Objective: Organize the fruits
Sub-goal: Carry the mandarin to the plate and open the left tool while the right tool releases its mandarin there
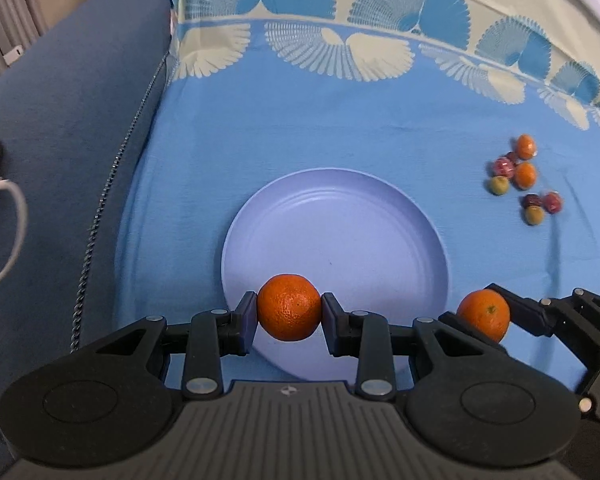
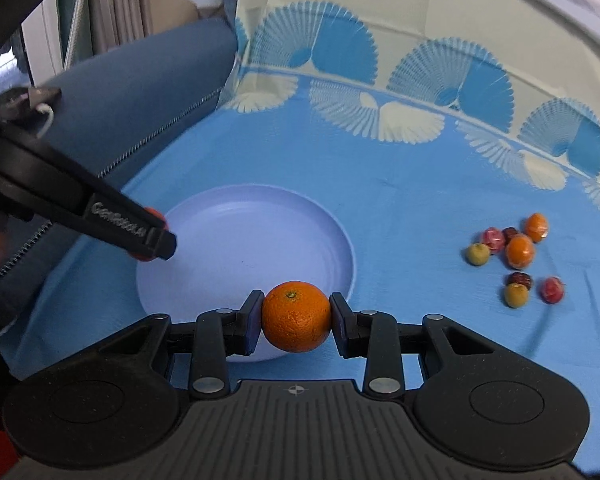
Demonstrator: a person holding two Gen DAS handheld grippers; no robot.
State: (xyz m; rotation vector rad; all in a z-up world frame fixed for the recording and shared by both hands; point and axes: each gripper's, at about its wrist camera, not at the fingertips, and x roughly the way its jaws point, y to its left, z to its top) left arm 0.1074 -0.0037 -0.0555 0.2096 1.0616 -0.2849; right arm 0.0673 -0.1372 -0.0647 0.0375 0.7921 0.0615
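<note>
My left gripper [image 1: 289, 307] is shut on an orange tangerine [image 1: 289, 307] and holds it over the near rim of a pale lilac plate [image 1: 335, 232]. My right gripper [image 2: 296, 316] is shut on a second tangerine [image 2: 296, 316] above the plate's [image 2: 236, 228] near right rim. In the left wrist view the right gripper [image 1: 484, 315] shows at the lower right with its tangerine [image 1: 484, 315]. In the right wrist view the left gripper's arm [image 2: 100, 216] crosses the plate's left edge, with only a sliver of its tangerine [image 2: 156, 214] showing.
A small pile of fruit [image 1: 521, 178] lies on the blue cloth right of the plate: small oranges, red and green pieces; the same pile [image 2: 513, 258] shows in the right wrist view. A blue cushion [image 1: 68, 128] with a zipper borders the cloth's left side; a white cable [image 1: 14, 232] lies on it.
</note>
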